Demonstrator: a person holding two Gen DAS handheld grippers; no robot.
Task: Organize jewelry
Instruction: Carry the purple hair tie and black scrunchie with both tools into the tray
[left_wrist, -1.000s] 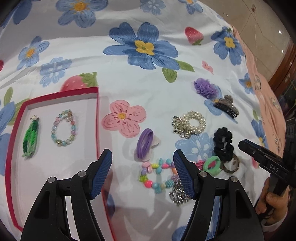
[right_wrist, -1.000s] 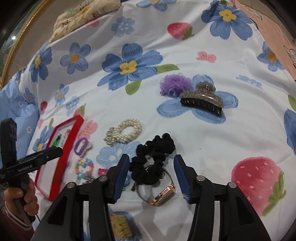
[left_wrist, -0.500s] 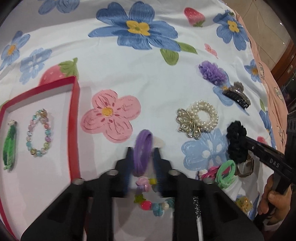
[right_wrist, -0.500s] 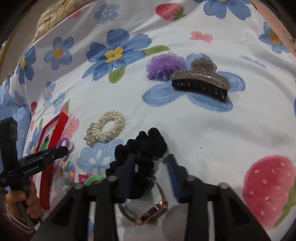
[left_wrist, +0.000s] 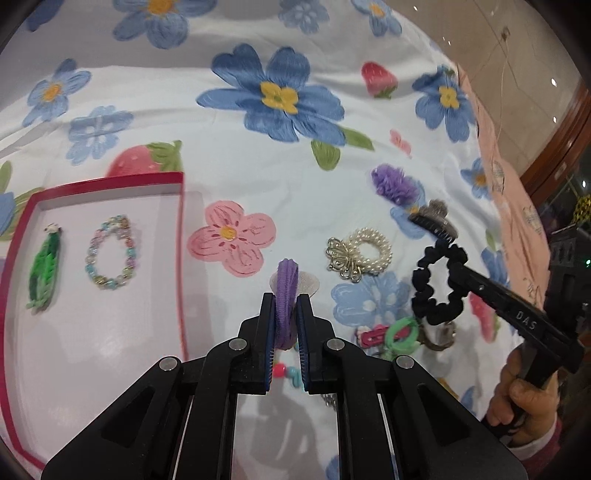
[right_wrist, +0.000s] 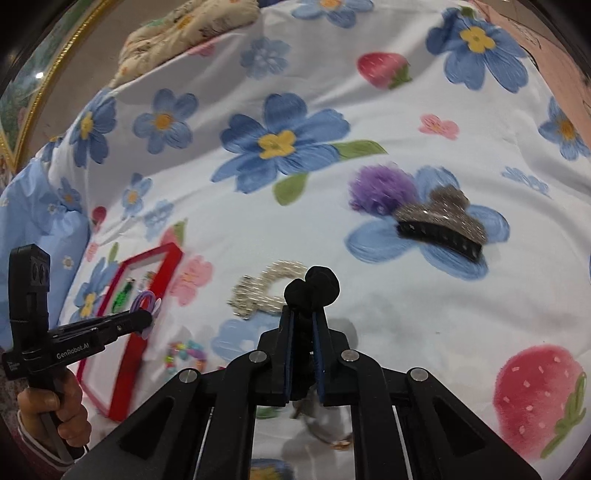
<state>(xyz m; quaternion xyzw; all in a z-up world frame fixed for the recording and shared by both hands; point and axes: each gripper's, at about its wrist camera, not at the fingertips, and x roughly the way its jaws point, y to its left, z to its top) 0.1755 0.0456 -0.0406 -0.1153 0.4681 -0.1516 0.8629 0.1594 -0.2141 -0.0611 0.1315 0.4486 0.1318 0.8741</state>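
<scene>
My left gripper (left_wrist: 285, 306) is shut on a purple hair tie (left_wrist: 286, 291) and holds it above the floral cloth, right of the red tray (left_wrist: 180, 258). The tray holds a green band (left_wrist: 44, 271) and a pastel bead bracelet (left_wrist: 110, 254). My right gripper (right_wrist: 302, 325) is shut on a black scrunchie (right_wrist: 314, 286), lifted off the cloth; it hangs as a loop in the left wrist view (left_wrist: 437, 284). The left gripper with the purple tie (right_wrist: 146, 301) shows beside the tray (right_wrist: 162, 273) in the right wrist view.
On the cloth lie a pearl bracelet with a gold bow (left_wrist: 360, 254), a purple ruffled scrunchie (left_wrist: 393, 184), a glitter claw clip (right_wrist: 439, 221), a green ring and pink clip (left_wrist: 391, 332), a colourful bead bracelet (right_wrist: 184, 354) and a watch (right_wrist: 332, 435). A cushion (right_wrist: 184, 29) sits far back.
Both grippers closed and lifted: the left took the purple hair tie off the cloth, the right took the black scrunchie up from over the watch.
</scene>
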